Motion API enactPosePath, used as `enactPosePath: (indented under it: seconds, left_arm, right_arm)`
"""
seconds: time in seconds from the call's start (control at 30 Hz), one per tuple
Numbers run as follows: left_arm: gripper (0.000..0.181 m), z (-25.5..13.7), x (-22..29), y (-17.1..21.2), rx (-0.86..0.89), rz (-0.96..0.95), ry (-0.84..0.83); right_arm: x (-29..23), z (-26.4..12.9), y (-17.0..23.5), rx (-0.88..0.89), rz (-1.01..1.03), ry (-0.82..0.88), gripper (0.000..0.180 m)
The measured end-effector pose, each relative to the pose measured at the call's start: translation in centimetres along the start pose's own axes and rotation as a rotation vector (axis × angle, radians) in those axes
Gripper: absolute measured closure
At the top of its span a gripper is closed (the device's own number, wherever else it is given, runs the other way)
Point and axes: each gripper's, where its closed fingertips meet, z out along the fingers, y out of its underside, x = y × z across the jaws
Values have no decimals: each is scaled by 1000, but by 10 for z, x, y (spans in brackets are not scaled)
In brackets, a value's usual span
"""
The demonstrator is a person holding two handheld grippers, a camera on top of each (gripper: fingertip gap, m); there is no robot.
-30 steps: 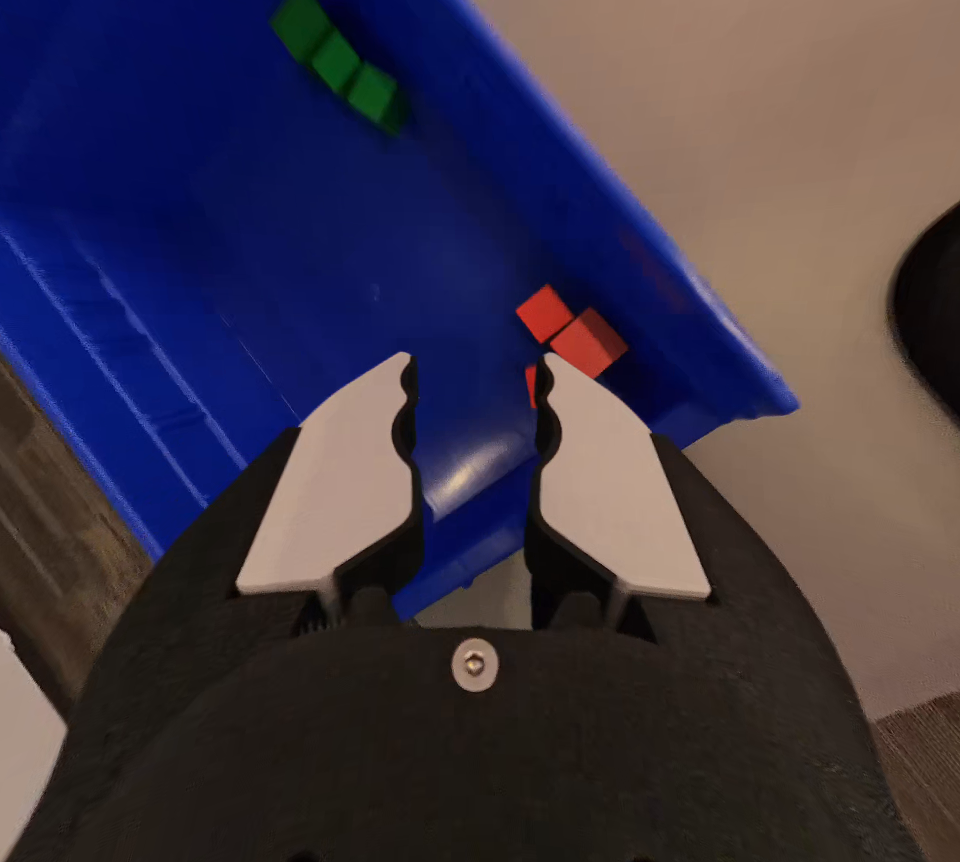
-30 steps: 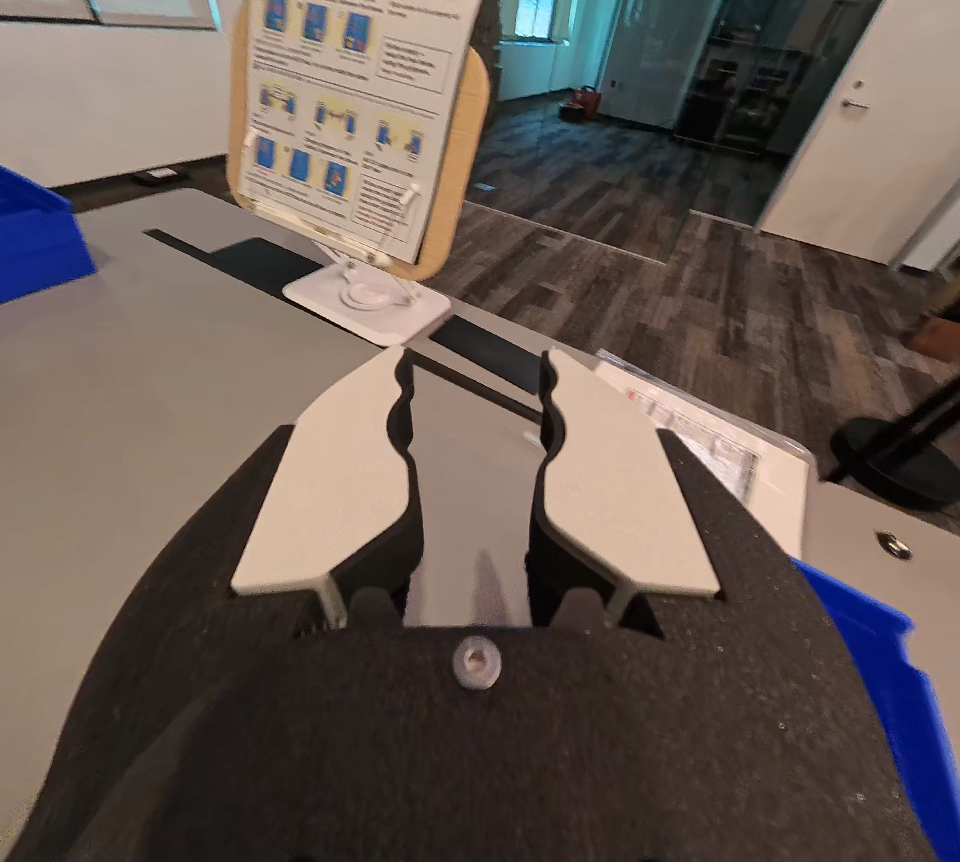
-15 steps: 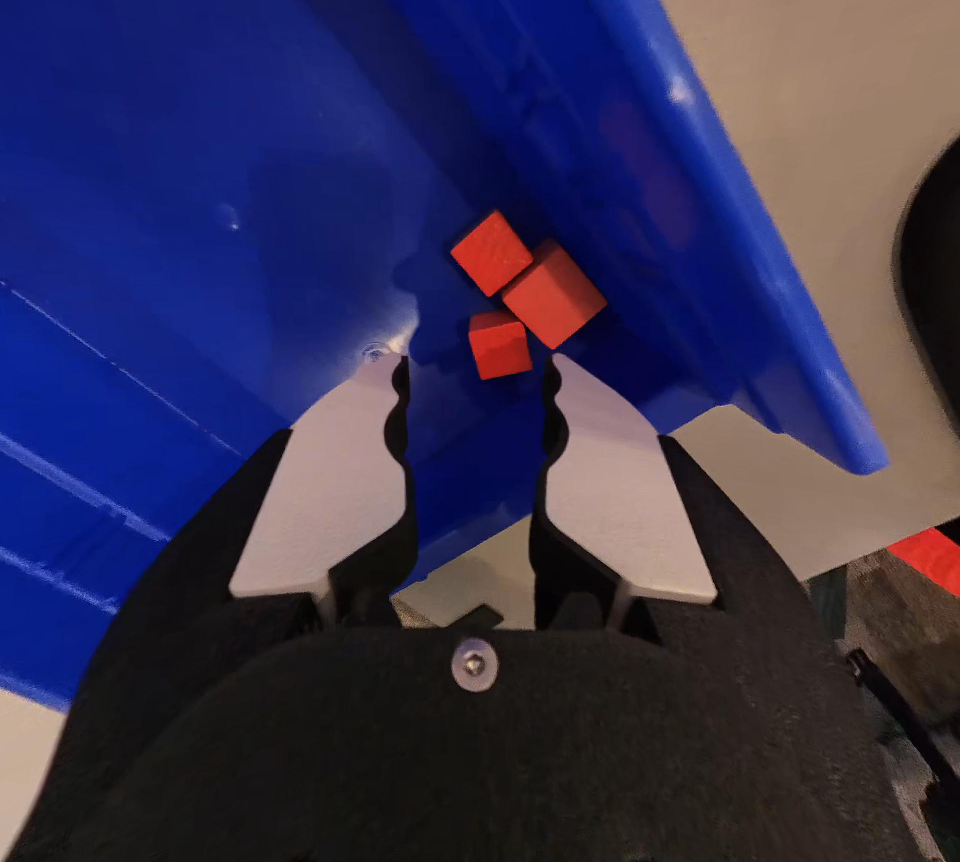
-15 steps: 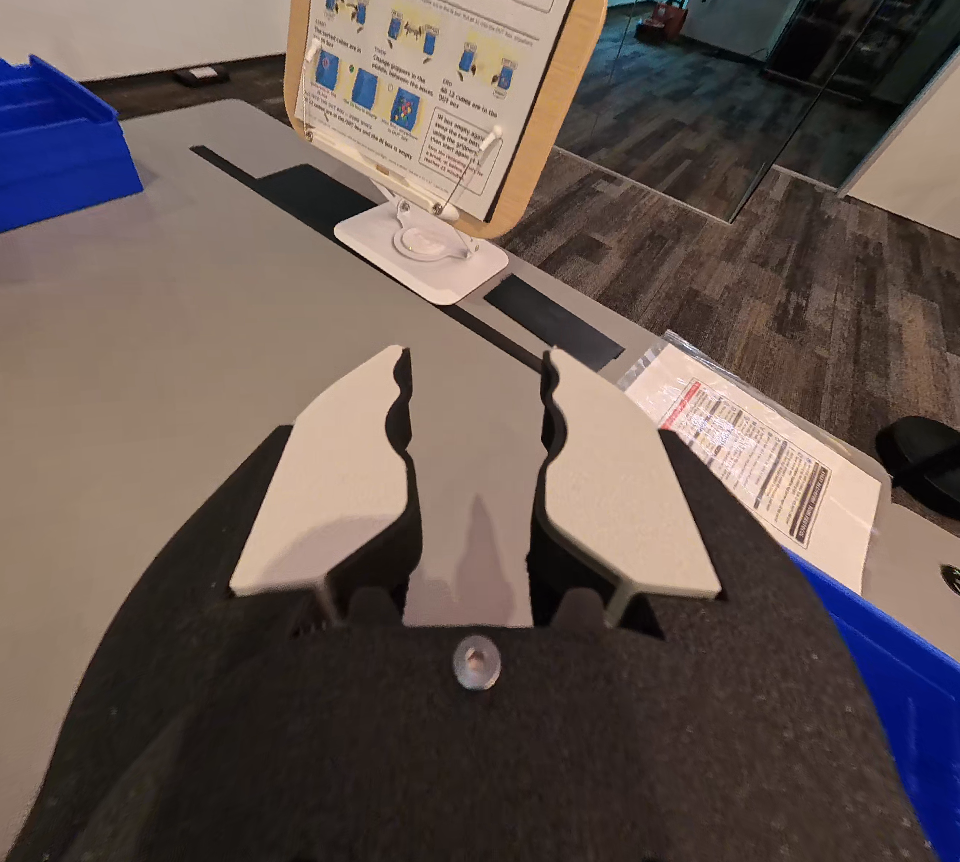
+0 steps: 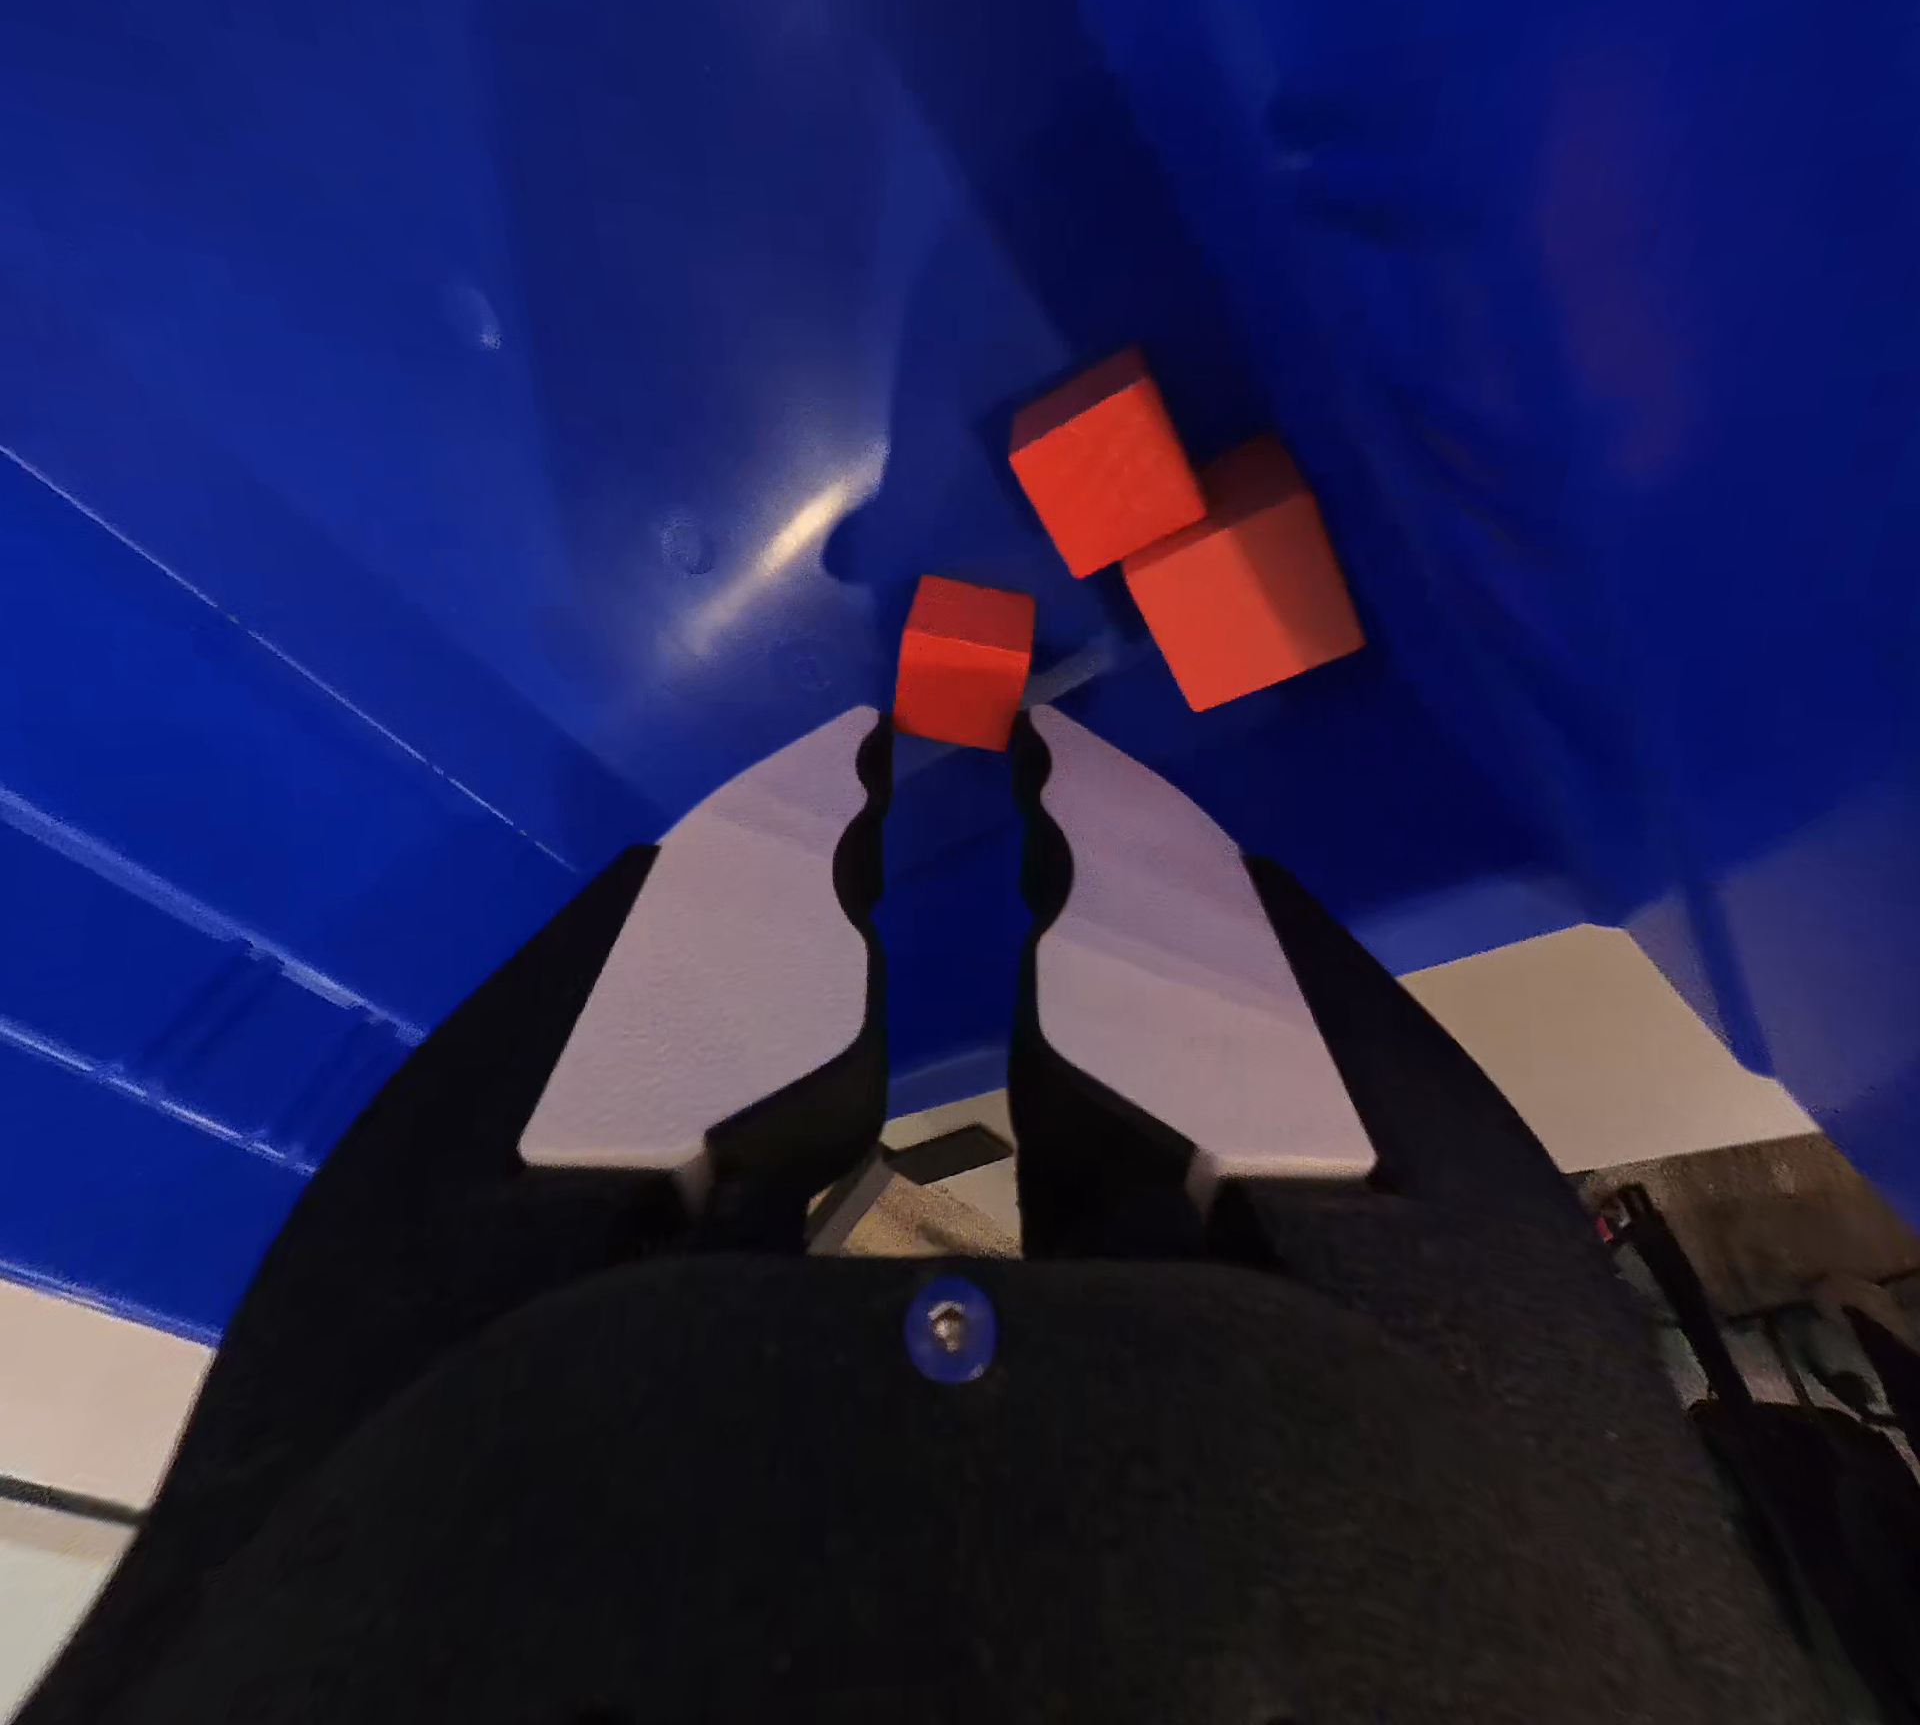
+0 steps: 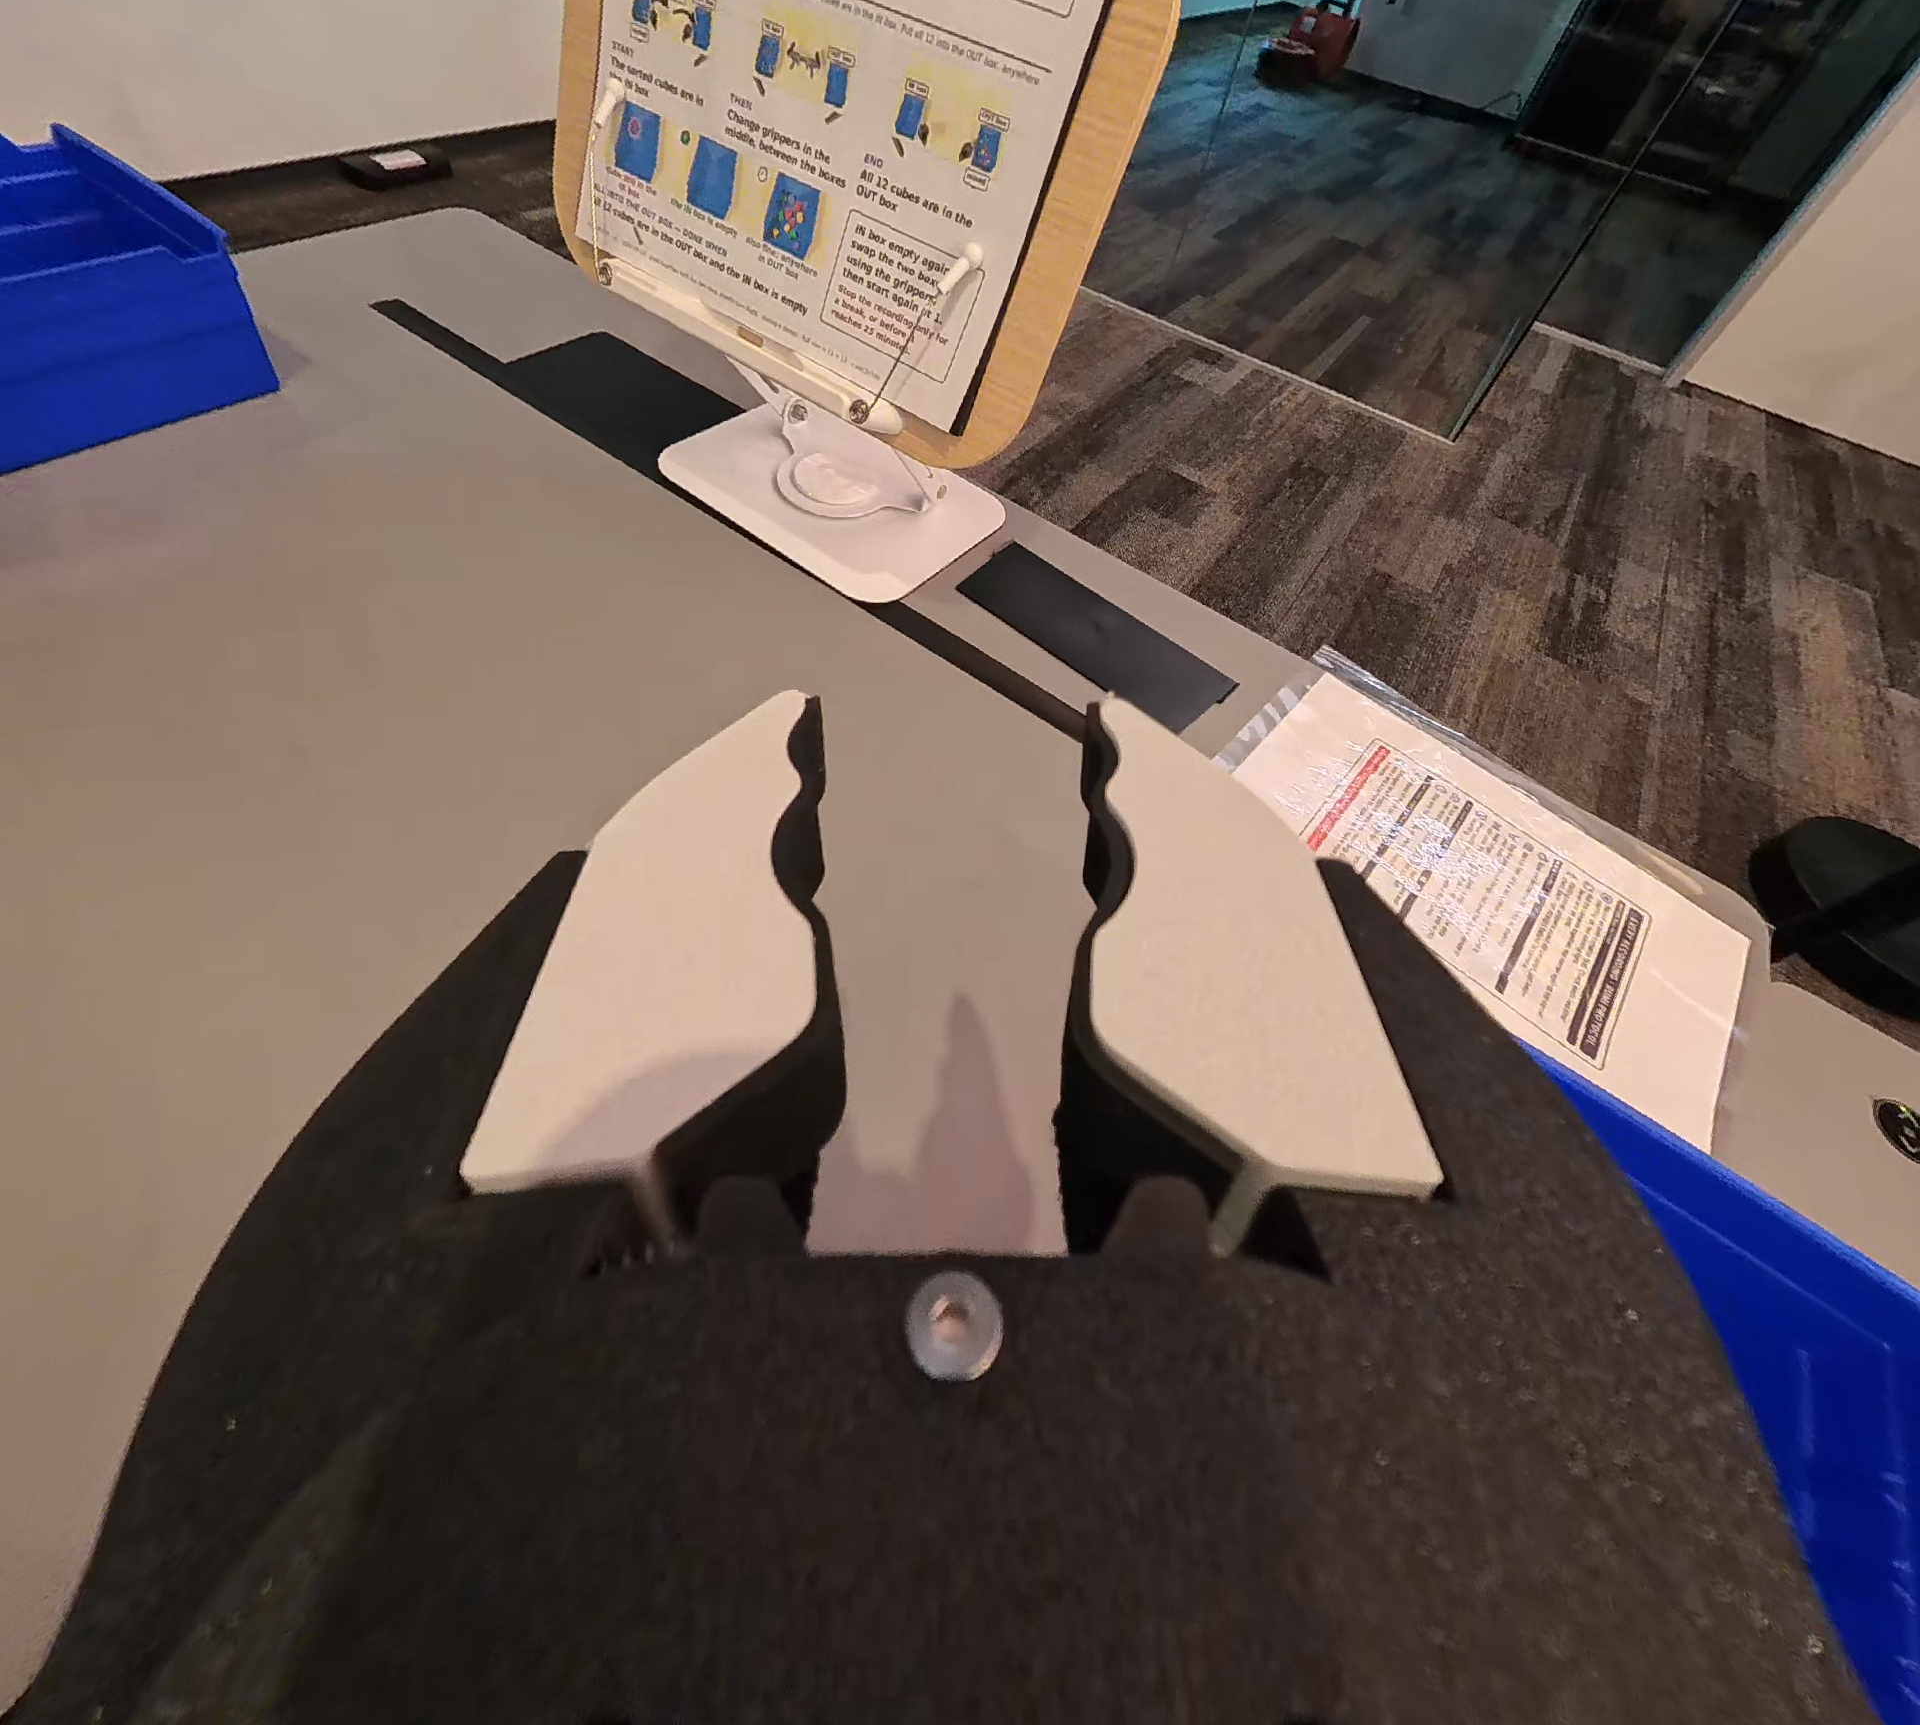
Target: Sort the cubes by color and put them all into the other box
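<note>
In the left wrist view, my left gripper [image 5: 951, 725] reaches into a blue box [image 5: 416, 325]. Its fingertips pinch the lower sides of a small red cube [image 5: 961, 662]. Two more red cubes [image 5: 1107, 465] [image 5: 1242, 595] lie touching each other just beyond it, against the box's right wall. My right gripper [image 6: 951, 709] is open and empty above the grey table [image 6: 312, 688]. A blue box [image 6: 104, 304] shows at the far left, and the rim of another blue box [image 6: 1766, 1312] at the lower right.
An instruction board on a white stand [image 6: 831, 501] stands at the table's far edge. A printed sheet in a plastic sleeve [image 6: 1486, 886] lies to the right. A black strip [image 6: 1091, 626] runs along the table. Dark wood floor lies beyond.
My left gripper moved deeper into the box toward the red cubes, and its jaws narrowed onto the nearest one. My right gripper shifted slightly over the table and stays open.
</note>
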Motion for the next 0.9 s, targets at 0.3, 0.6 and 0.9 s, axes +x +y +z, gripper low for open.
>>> enactPosePath:
  seconds: [0.3, 0.6, 0.9]
  left_arm:
    - [159, -6, -19, -13, 163, 31, -131]
    - [159, -151, -42, -55, 929, -215, -323]
    - [160, -298, 117, -186, 1484, 91, -514]
  right_arm:
    - [10, -12, 8, 14, 40, 0, 134]
    - [-10, 0, -12, 48, 29, -61, 134]
    - [-160, 43, -118, 335, 197, -495, 133]
